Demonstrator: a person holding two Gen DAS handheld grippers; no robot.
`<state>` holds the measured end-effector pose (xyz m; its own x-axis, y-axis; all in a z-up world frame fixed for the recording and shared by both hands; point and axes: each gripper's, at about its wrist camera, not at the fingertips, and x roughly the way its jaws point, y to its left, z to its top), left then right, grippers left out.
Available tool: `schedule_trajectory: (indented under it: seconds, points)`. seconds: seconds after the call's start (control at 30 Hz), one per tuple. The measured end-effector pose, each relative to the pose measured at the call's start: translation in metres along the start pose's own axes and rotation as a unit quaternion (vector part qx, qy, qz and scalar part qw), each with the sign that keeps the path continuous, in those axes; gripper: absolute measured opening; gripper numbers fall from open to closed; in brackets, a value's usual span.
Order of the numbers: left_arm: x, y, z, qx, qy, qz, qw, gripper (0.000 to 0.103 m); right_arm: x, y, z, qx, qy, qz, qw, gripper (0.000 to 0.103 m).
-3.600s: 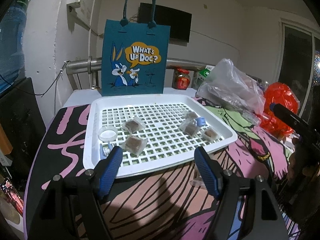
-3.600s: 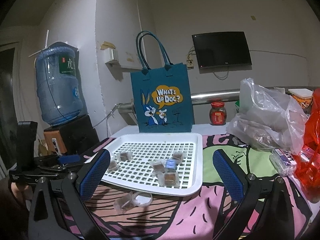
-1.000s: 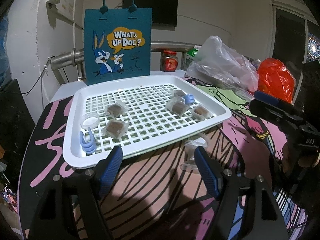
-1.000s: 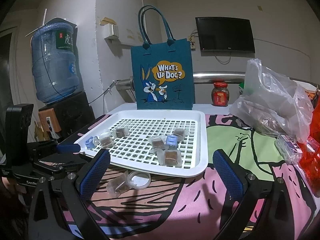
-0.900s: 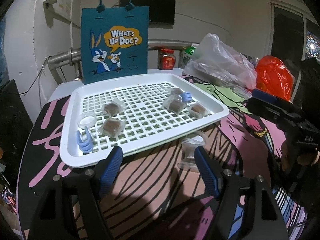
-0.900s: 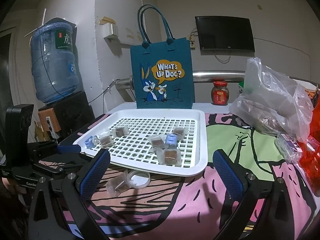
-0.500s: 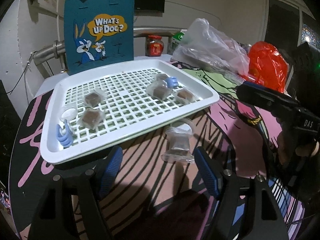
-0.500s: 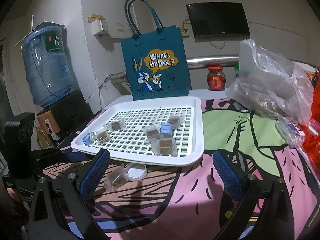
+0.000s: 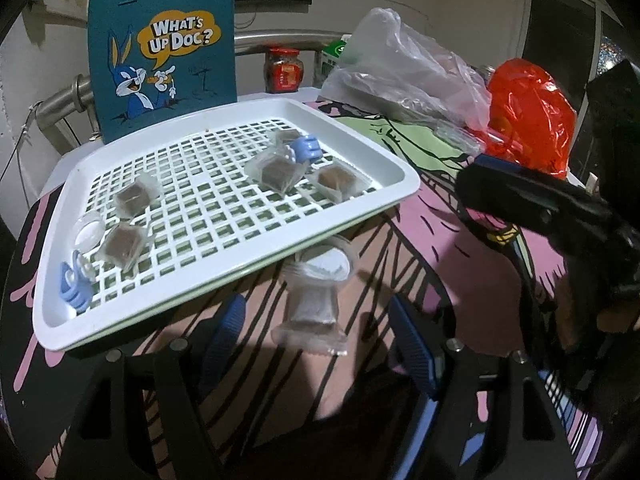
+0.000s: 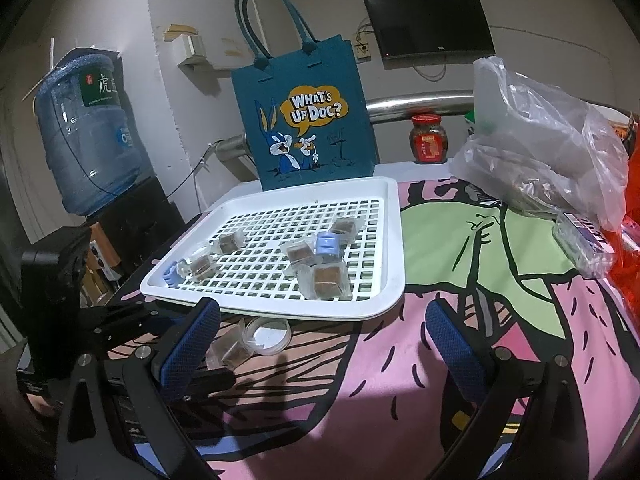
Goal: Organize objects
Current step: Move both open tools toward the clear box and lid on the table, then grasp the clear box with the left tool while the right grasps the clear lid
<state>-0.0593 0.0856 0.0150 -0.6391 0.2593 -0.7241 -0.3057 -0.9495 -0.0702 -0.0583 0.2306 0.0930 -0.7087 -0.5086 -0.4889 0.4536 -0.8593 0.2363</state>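
The left gripper point(image 9: 316, 344) hangs over the patterned tablecloth point(image 10: 460, 280) with its jaws spread and nothing between the pads, lined up on a clear wrapped packet point(image 9: 310, 314) that lies on the cloth just outside the near rim of the white tray point(image 9: 224, 280). Touching the packet's far end is a small clear lid point(image 9: 328, 262), tucked right against the tray edge.

Here's the worry: packet and lid are so tight together that a closing pinch could catch the lid too, or shove it under the rim. That crinkly wrapper looks slippery, so a grab on the loose film alone might let the brown block slide out. Coming in low, a finger could also bump the tray and jostle the other packets.

The packet's long axis runs near to far, its flared sealed end toward the gripper and its narrow end pointing at the lid and tray. The jaws straddle it across its width, which looks the sensible way in.

Over on the right, the right gripper point(image 10: 324, 344) is wide open too, holding nothing.
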Motion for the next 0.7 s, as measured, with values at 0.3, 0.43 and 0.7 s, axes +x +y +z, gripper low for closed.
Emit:
schedule_trajectory:
  seconds: [0.3, 0.43, 0.7]
  points:
    - [0.012, -0.002, 0.001, 0.005, 0.027, -0.008, 0.9996, 0.027, 0.004, 0.003, -0.001, -0.002, 0.011, 0.005, 1.000, 0.103]
    - [0.010, -0.002, 0.000, 0.009, 0.028, -0.011, 0.9995, 0.025, 0.005, 0.002, -0.001, 0.001, 0.014, 0.007, 1.000, 0.103]
    - [-0.008, 0.011, -0.012, -0.006, 0.020, -0.001, 0.9998, 0.024, 0.010, 0.007, -0.002, -0.009, 0.032, 0.017, 0.999, 0.103]
